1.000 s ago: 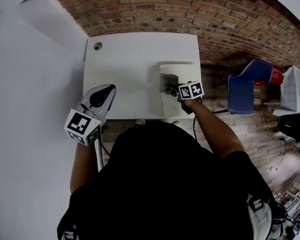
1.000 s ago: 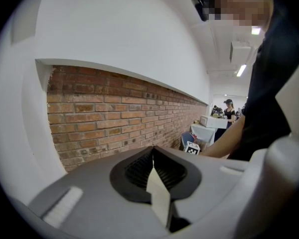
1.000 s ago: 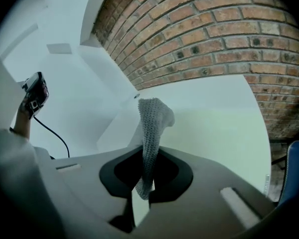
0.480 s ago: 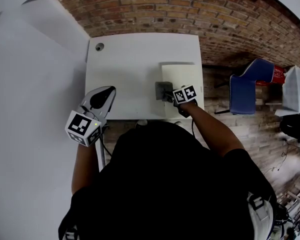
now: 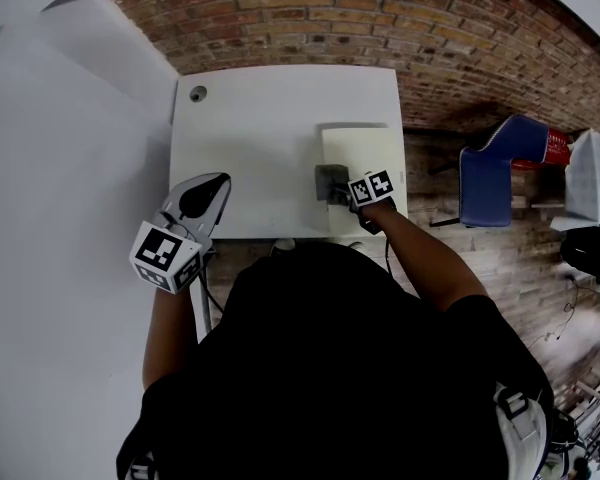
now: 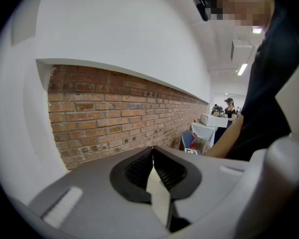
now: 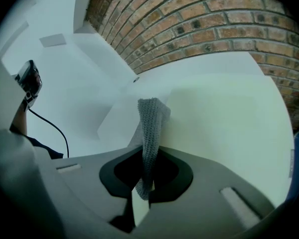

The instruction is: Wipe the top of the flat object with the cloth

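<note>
— your right gripper (image 5: 340,190) is clamped on the cloth (image 5: 329,180). in its own view the grey knit strip rises from between the jaws, pinched tight, and its far end folds over.
— and your left gripper (image 5: 218,180)?
— its jaws are pressed together with nothing between them. you hold it at the lower left of the head view, tip over the lower left corner of the table (image 5: 260,128), well apart from the work.
— where does the cloth lie?
— just right of centre in the head view, across the left edge of the board (image 5: 365,148). part of it is on the board and part on the table beside it.
— and the board itself?
— it's pale and flat, lying along the right side of the table. in the right gripper view it fills the right half of the frame, with the cloth at its left border.
— what else is around you?
— a brick wall (image 5: 310,18) runs across the top of the head view, and a blue chair (image 5: 490,173) stands at the right, off the table. a small round hole (image 5: 197,93) sits in the table's upper left corner. your right forearm reaches up from the bottom of the frame to the marker cube.
</note>
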